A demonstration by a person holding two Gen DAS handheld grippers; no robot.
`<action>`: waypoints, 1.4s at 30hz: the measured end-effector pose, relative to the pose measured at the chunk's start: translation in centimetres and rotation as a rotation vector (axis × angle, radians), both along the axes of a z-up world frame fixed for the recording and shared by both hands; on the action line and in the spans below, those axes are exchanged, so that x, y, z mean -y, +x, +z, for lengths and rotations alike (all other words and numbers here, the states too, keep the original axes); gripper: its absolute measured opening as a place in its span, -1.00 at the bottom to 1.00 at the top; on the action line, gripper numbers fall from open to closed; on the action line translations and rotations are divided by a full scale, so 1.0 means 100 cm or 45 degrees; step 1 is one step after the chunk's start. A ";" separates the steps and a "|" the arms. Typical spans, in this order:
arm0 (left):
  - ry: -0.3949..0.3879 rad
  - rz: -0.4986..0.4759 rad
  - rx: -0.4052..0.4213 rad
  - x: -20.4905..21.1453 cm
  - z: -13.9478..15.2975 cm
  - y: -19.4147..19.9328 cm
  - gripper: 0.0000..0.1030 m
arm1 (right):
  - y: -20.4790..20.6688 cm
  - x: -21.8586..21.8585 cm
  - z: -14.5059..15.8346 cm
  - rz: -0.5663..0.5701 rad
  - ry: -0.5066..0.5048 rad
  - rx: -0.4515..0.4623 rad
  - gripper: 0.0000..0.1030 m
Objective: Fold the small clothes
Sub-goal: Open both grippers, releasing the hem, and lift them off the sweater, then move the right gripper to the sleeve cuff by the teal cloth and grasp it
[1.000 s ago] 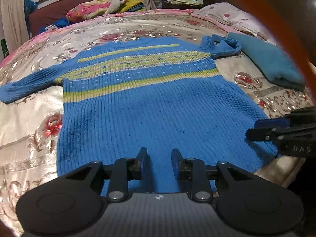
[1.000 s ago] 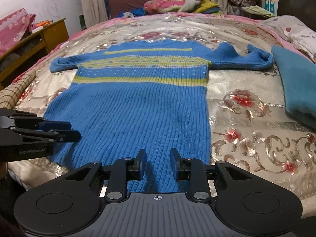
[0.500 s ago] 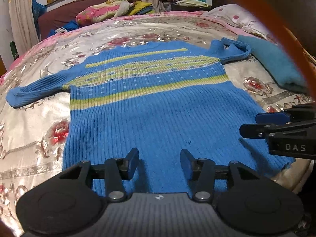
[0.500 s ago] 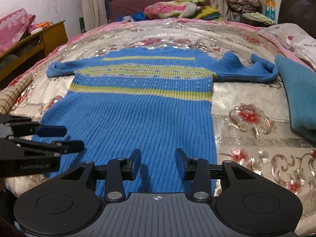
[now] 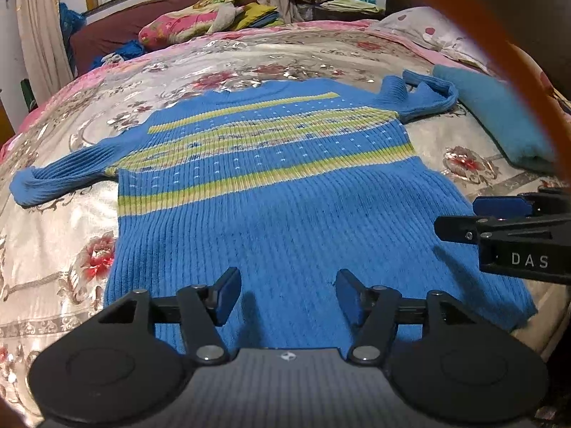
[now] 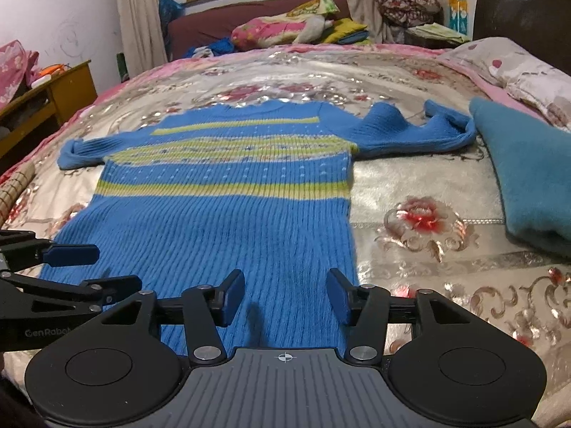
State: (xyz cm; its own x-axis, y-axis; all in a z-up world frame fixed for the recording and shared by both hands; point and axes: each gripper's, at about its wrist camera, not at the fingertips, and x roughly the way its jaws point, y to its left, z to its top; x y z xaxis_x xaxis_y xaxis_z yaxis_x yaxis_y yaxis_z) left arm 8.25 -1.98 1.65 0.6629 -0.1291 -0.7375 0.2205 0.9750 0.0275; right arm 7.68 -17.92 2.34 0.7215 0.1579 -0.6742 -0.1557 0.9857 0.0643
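A small blue knit sweater [image 5: 278,214] with yellow-green stripes lies flat on the bed, neck away from me, hem toward me; it also shows in the right wrist view [image 6: 228,214]. Its left sleeve [image 5: 60,178] lies straight out and its right sleeve [image 6: 410,132] is bunched. My left gripper [image 5: 287,296] is open and empty, just above the hem. My right gripper [image 6: 285,294] is open and empty over the hem's right part. Each gripper shows from the side in the other's view: the right one [image 5: 499,217], the left one [image 6: 82,267].
The bed has a shiny floral cover [image 6: 428,221]. A folded teal garment [image 6: 528,171] lies to the right of the sweater. Pillows [image 6: 517,67] and piled bedding [image 6: 296,28] are at the far end. A wooden table [image 6: 46,92] stands at the left.
Both grippers have opened wider and pulled back and up a little from the hem. The sweater has not moved.
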 end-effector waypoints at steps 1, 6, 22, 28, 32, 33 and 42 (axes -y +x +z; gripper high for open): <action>-0.002 0.003 -0.002 0.000 0.000 0.001 0.25 | 0.001 0.000 0.000 -0.006 -0.007 0.002 -0.01; 0.008 0.002 -0.003 0.003 0.000 0.002 0.27 | 0.002 0.005 0.000 -0.026 0.003 0.012 -0.01; 0.000 0.000 0.010 0.009 0.007 0.009 0.28 | 0.003 0.010 0.005 -0.037 0.027 0.041 -0.01; -0.017 0.022 0.015 0.008 0.009 0.019 0.29 | 0.012 0.017 0.013 -0.047 0.067 0.071 0.17; -0.023 0.027 0.019 0.009 0.010 0.026 0.29 | 0.018 0.021 0.018 -0.057 0.073 0.116 0.36; -0.025 0.029 0.020 0.009 0.010 0.028 0.29 | 0.020 0.022 0.019 -0.059 0.067 0.126 0.40; -0.041 0.007 0.026 0.023 0.011 0.053 0.30 | 0.051 0.045 0.021 -0.165 0.041 0.146 0.45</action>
State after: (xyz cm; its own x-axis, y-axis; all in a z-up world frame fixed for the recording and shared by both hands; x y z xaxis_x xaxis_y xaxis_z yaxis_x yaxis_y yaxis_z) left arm 13.54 -4.23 2.80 0.6787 -0.1488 -0.7192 0.2145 0.9767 0.0003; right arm 12.75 -22.39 4.41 0.8089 0.0788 -0.5827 -0.0357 0.9957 0.0851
